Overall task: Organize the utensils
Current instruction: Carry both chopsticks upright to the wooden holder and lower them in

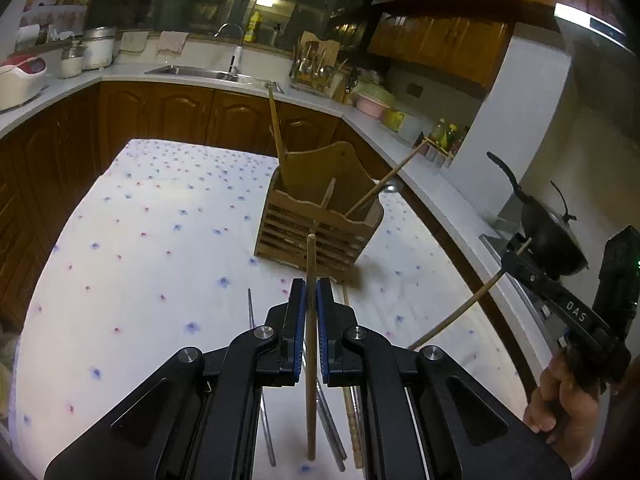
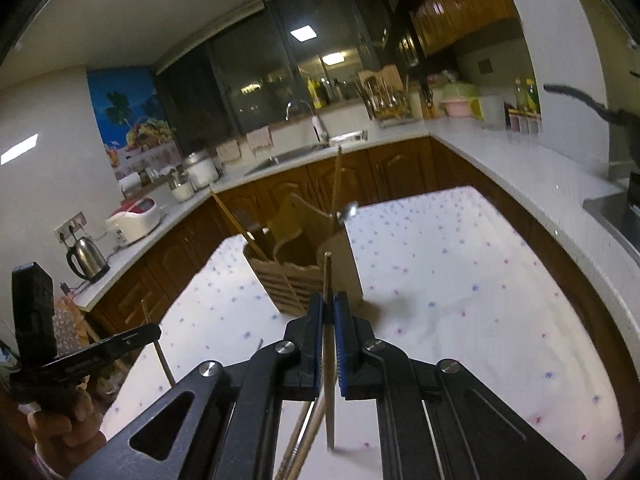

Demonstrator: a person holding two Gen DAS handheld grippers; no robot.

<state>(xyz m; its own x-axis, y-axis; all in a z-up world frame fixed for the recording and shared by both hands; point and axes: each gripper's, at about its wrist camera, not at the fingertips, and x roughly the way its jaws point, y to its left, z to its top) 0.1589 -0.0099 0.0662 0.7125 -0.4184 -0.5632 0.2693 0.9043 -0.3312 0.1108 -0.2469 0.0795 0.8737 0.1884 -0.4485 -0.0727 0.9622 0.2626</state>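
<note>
Grippers tilt downward over the floral-cloth counter [image 1: 152, 240]. Left gripper [image 1: 311, 296] is clamped tight on a wooden chopstick [image 1: 311, 380]; right gripper [image 2: 329, 308] pinches another chopstick [image 2: 329, 360], its side reading "DAS". Wooden utensil holder [image 1: 316, 216] stands at twelve o'clock, loose utensils [image 1: 344, 420] lying at six.
</note>
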